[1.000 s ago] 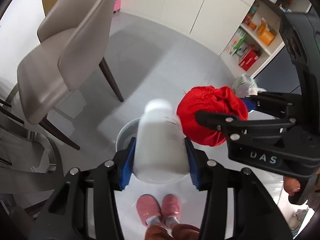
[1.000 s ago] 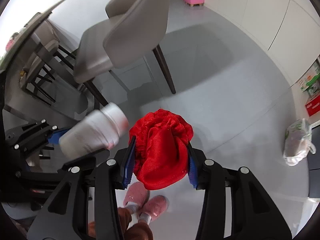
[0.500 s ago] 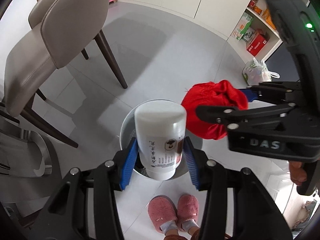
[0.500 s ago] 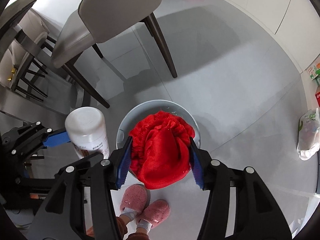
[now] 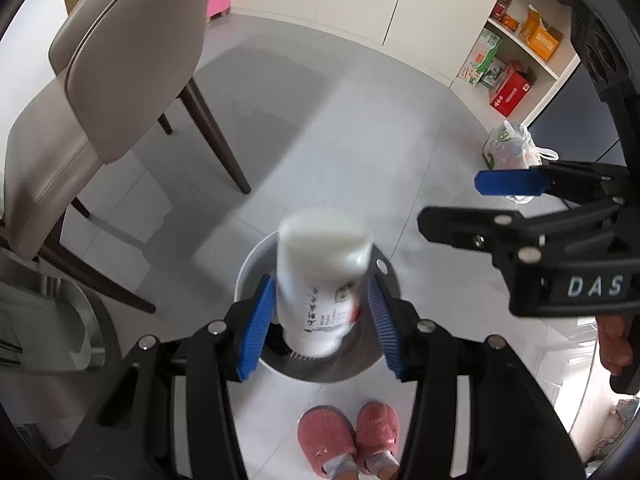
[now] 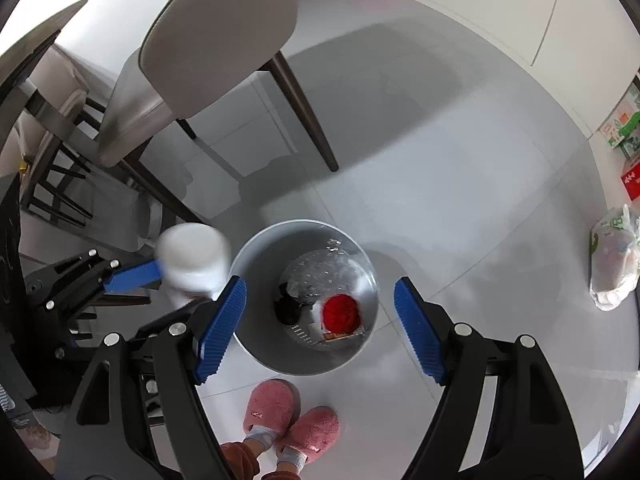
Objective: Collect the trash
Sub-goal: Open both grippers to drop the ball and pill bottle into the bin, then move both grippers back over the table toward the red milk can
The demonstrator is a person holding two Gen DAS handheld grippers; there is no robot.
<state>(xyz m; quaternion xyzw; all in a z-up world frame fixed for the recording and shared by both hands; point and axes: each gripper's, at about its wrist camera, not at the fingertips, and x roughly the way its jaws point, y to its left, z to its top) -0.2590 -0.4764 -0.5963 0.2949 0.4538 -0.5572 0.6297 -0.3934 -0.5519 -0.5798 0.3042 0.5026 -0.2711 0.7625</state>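
My left gripper (image 5: pixel 320 282) points down over a round grey trash bin (image 5: pixel 247 270). Its jaws are opening around a white labelled bottle (image 5: pixel 322 264). The bottle is blurred, and a gap shows between it and the right pad. In the right wrist view the bottle (image 6: pixel 194 258) hangs just left of the bin's rim (image 6: pixel 256 246). My right gripper (image 6: pixel 320 282) is above the bin with its jaws opening and nothing between them. A red cloth bundle (image 6: pixel 340 312) lies at the bottom of the bin among clear plastic and a dark item.
A beige chair (image 5: pixel 100 100) with dark legs stands left of the bin, with a table edge beyond it. A filled plastic bag (image 6: pixel 612 264) lies on the floor at right, near shelves of boxes (image 5: pixel 516 60). The person's pink slippers (image 6: pixel 288 420) stand just in front of the bin.
Both grippers sank over the bin. The right jaws spread and the red cloth dropped from them into the bin. The left jaws widened and the bottle now blurs between them.
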